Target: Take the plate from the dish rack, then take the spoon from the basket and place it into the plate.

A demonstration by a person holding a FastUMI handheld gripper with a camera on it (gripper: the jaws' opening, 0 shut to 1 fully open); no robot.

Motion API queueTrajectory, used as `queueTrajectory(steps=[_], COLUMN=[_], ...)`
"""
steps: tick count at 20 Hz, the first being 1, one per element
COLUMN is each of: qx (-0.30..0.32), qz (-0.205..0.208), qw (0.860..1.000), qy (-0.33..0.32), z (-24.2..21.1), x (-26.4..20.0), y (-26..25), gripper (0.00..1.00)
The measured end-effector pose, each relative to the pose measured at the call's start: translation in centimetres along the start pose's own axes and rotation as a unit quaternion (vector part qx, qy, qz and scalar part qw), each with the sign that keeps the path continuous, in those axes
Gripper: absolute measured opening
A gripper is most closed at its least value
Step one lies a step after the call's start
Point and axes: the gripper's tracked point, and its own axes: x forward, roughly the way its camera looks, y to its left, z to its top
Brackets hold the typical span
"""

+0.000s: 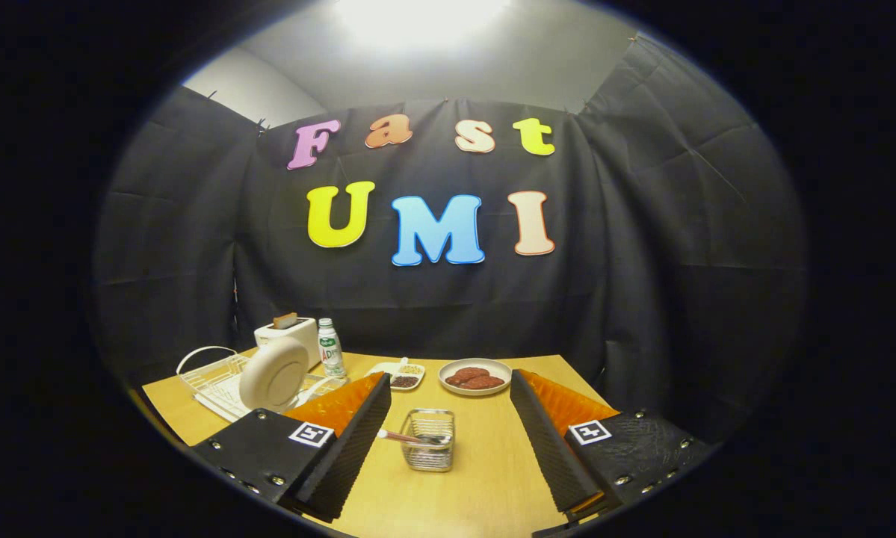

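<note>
step: plate pickup, not yet begun | gripper: fingers spread wide, holding nothing | plate: upright on edge in the white dish rack near the tabletop's left edge | spoon: across the wire basket, between the fingers | we judge: swing left, straddle the plate's rim, close squarely, lift straight up clear of the rack's wires

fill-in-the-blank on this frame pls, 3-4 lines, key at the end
1. The plate stands on edge in the dish ____.
2. The spoon lies across the wire basket, which sits ____ the gripper's fingers.
3. The gripper is ____, holding nothing.
4. Bread sticks out of the ____ behind the bottle.

Missing words: rack; between; open; toaster
</note>
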Motion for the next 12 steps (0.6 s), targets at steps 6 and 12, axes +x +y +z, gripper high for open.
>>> queueTrajectory(steps=[6, 12], qx=[0.017, 0.009], qz=[-0.008, -0.035], qw=[1.0, 0.998], qy=[0.014, 0.045], z=[0.1, -0.6], x=[0.0, 0.1], y=[2.5, 3.8], gripper=[0.94, 0.88])
